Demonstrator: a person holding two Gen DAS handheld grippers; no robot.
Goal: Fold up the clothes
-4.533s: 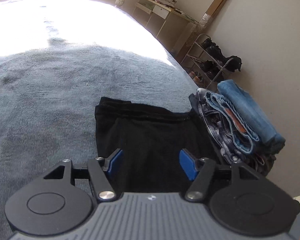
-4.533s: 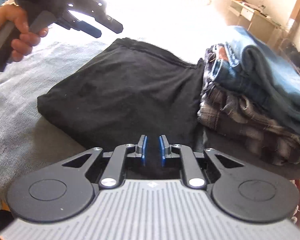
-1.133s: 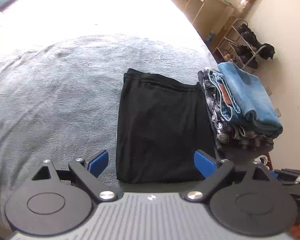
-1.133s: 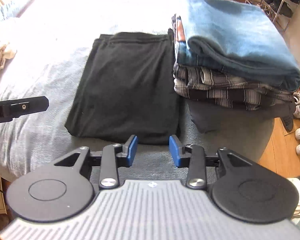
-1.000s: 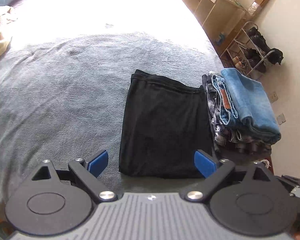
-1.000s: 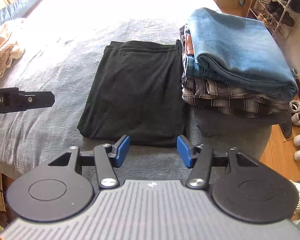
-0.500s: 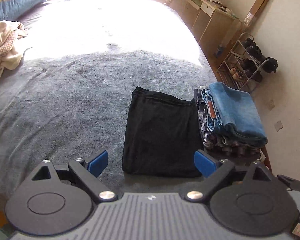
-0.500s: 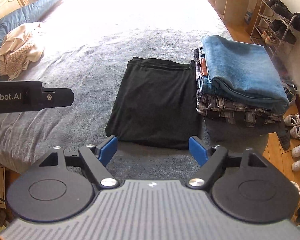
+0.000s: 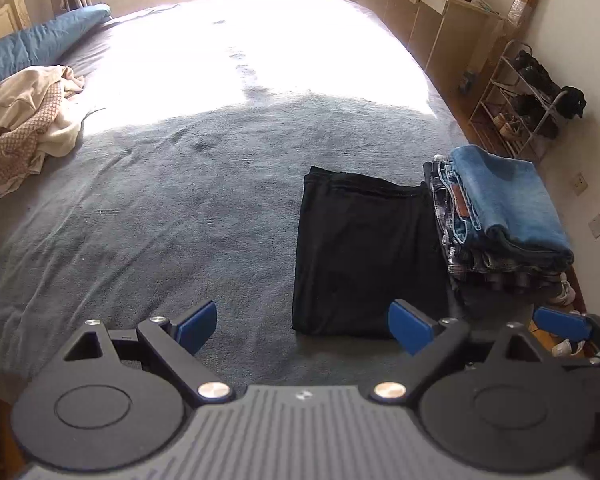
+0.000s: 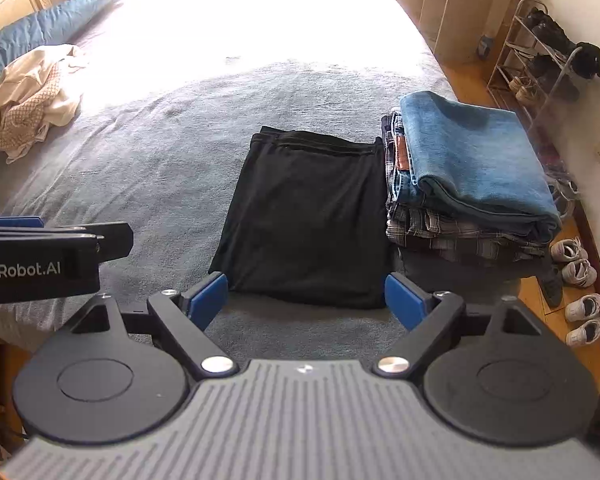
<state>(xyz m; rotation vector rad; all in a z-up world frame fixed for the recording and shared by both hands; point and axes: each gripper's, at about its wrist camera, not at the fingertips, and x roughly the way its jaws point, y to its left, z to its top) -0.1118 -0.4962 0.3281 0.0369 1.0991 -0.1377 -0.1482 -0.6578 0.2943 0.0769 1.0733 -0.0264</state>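
Observation:
A folded black garment lies flat on the grey bed cover, beside a stack of folded clothes with blue jeans on top. A heap of unfolded cream and beige clothes lies at the far left of the bed. My left gripper is open and empty, held back above the bed's near edge. My right gripper is open and empty, just short of the black garment's near edge. The left gripper also shows at the left of the right wrist view.
The grey bed cover stretches wide to the left. A blue pillow lies at the far left. A shoe rack and a desk stand by the right wall. Sneakers sit on the wooden floor.
Both grippers have pulled back and up from the black garment. The right gripper's jaws have opened wide. The clothes heap has come into view.

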